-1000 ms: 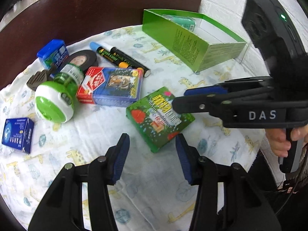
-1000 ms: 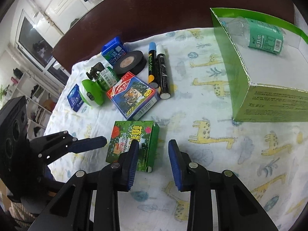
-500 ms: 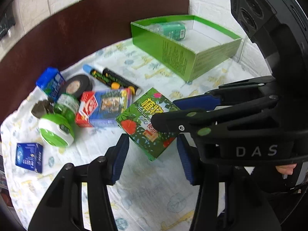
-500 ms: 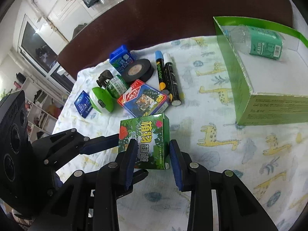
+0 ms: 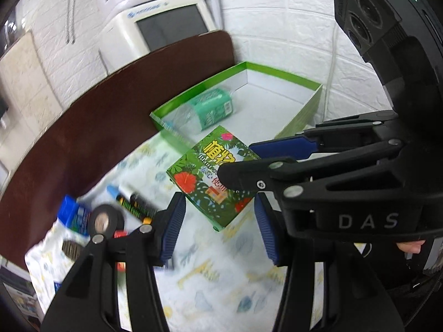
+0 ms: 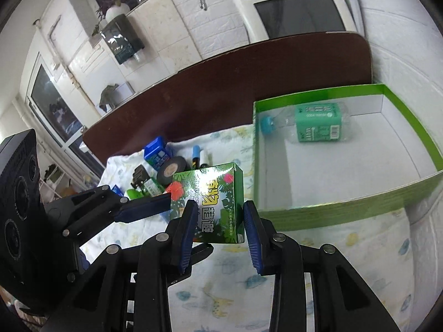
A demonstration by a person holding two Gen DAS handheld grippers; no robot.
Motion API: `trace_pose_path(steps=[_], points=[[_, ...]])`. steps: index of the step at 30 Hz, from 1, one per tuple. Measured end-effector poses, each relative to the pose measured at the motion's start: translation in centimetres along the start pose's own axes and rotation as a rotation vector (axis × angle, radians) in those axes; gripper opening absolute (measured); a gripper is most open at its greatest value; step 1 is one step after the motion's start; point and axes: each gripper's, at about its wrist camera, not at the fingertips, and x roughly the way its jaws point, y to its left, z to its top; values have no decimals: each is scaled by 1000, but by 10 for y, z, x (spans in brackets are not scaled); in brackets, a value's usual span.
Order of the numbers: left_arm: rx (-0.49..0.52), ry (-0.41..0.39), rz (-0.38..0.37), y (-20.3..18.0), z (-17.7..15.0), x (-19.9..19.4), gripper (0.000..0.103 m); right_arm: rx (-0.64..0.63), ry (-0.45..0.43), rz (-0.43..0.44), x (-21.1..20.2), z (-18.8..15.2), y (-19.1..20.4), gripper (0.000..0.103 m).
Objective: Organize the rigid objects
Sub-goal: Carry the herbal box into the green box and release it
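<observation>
My right gripper (image 6: 218, 228) is shut on a green floral box (image 6: 214, 204) and holds it in the air, left of the green tray (image 6: 346, 204). In the left wrist view the box (image 5: 213, 177) hangs in front of the tray (image 5: 301, 116), gripped by the right gripper (image 5: 241, 163). My left gripper (image 5: 218, 227) is open and empty just below the box. A green-labelled bottle (image 6: 313, 124) lies inside the tray. On the giraffe cloth at the left lie a tape roll (image 6: 171, 170), markers (image 5: 133, 202) and a blue box (image 6: 157, 153).
A dark brown headboard (image 6: 249, 83) runs behind the cloth. A white monitor (image 6: 296, 13) stands behind it against the brick wall. The tray sits at the far right by the wall. Other small items (image 6: 141, 185) cluster at the cloth's left.
My right gripper has lifted the floral box off the cloth and carried it toward the tray. My left gripper rose along with it, still open.
</observation>
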Motion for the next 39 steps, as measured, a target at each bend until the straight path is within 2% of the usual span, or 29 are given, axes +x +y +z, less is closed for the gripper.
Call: trace_pose_path(steps=[9, 19, 25, 26, 28, 32, 39], points=[[83, -9, -75, -30, 68, 41, 50, 70, -77, -107, -25, 28, -67, 36], [138, 46, -125, -63, 113, 100, 50, 170, -76, -175, -21, 38, -137, 36], [157, 68, -135, -73, 124, 121, 50, 217, -58, -187, -12, 38, -165, 36], [156, 66, -157, -74, 125, 122, 47, 220, -53, -185, -10, 37, -168, 36], [162, 79, -186, -79, 127, 126, 46, 230, -40, -127, -5, 36, -170, 35], [180, 70, -167, -85, 125, 128, 45, 228, -49, -155, -2, 37, -170, 35], [147, 94, -124, -67, 113, 128, 47, 244, -55, -159, -1, 35, -171, 35]])
